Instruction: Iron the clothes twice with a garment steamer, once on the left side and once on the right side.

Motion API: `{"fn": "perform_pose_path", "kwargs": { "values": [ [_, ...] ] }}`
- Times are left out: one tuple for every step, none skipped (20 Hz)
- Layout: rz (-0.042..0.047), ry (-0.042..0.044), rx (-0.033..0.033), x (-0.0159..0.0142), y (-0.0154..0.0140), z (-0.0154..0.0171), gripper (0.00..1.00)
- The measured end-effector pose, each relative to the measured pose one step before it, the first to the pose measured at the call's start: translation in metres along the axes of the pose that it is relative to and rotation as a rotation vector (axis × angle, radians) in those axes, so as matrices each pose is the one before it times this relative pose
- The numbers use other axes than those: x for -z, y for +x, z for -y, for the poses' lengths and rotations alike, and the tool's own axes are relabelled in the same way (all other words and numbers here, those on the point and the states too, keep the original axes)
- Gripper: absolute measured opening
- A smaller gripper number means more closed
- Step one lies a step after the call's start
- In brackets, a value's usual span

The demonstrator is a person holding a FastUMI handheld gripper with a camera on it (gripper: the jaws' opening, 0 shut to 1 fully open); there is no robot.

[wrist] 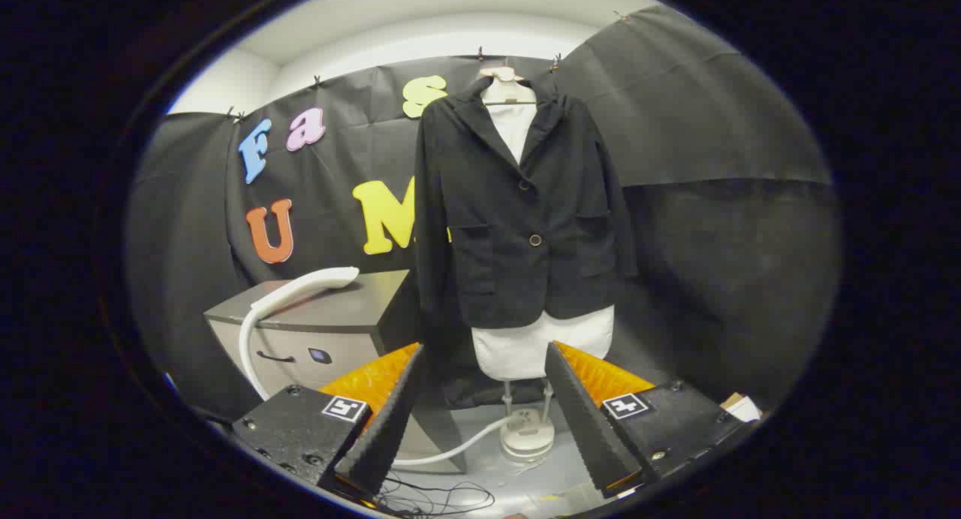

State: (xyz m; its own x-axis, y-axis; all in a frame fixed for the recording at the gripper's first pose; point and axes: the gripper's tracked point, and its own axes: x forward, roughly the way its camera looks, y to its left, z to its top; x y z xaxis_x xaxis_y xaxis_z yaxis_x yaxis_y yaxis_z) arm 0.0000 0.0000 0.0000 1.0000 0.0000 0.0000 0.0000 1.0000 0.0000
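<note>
Jacket (518, 211) beyond open, empty claw (484, 421)

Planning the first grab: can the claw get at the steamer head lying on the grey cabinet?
Probably yes: the claw is open and empty, and the steamer head lies exposed on the cabinet, nothing covering it.

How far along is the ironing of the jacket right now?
Nothing looks done yet. The tool is open and holds nothing, and the steamer head lies on the grey cabinet. Left: grasping it, then passing down both sides of the black jacket.
</note>
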Motion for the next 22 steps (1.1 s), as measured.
{"fn": "perform_pose_path", "kwargs": {
  "values": [
    [0.00621,-0.00726,0.00156,-0.00363,0.00164,-0.00052,0.99],
    [0.00383,-0.00437,0.00014,-0.00193,0.00224,-0.00183,0.99],
    [0.00369,-0.00131,-0.00431,-0.00175,0.00247,-0.00366,0.99],
    [0.00318,0.00246,-0.00576,-0.00069,0.00127,-0.00435,0.99],
    [0.0028,0.00412,-0.00877,-0.0007,0.00031,-0.00508,0.99],
    [0.00014,0.00152,-0.00897,0.00143,0.0021,-0.00469,0.99],
    [0.00137,-0.00255,-0.00917,0.00002,0.00114,-0.00468,0.99],
    [0.00521,-0.00637,-0.00621,-0.00013,0.00078,-0.00297,0.99],
    [0.00636,-0.00776,-0.00378,-0.00142,0.00053,-0.00314,0.99],
    [0.00645,-0.00585,-0.00535,-0.00064,-0.00046,-0.00324,0.99],
    [0.00346,-0.00434,-0.00461,-0.00117,0.00087,-0.00364,0.99],
    [0.00028,-0.00283,-0.0056,0.00154,0.00031,-0.00267,1.0],
    [-0.00316,-0.00178,-0.00823,0.00041,-0.00066,-0.00462,1.0],
    [-0.00501,-0.00004,-0.00971,0.0018,-0.00012,-0.00474,1.0],
    [-0.00548,0.00162,-0.00979,-0.00046,-0.00003,-0.00497,1.0],
    [-0.00853,0.00424,-0.00875,-0.00009,0.00032,-0.00528,1.0],
    [-0.01086,0.00729,-0.00957,0.0,0.00047,-0.00642,1.0],
    [-0.00541,0.00915,-0.01578,-0.00086,0.00013,-0.00822,1.0],
    [-0.00498,0.00731,-0.0108,-0.00318,0.00078,-0.00938,1.0],
    [-0.01427,0.00046,-0.00774,-0.0002,0.00152,-0.00908,1.0],
    [-0.00875,-0.00181,-0.0147,-0.00274,0.00129,-0.01227,1.0],
    [-0.00019,-0.00229,-0.01906,-0.00538,0.00142,-0.01586,1.0]
  ]
}}
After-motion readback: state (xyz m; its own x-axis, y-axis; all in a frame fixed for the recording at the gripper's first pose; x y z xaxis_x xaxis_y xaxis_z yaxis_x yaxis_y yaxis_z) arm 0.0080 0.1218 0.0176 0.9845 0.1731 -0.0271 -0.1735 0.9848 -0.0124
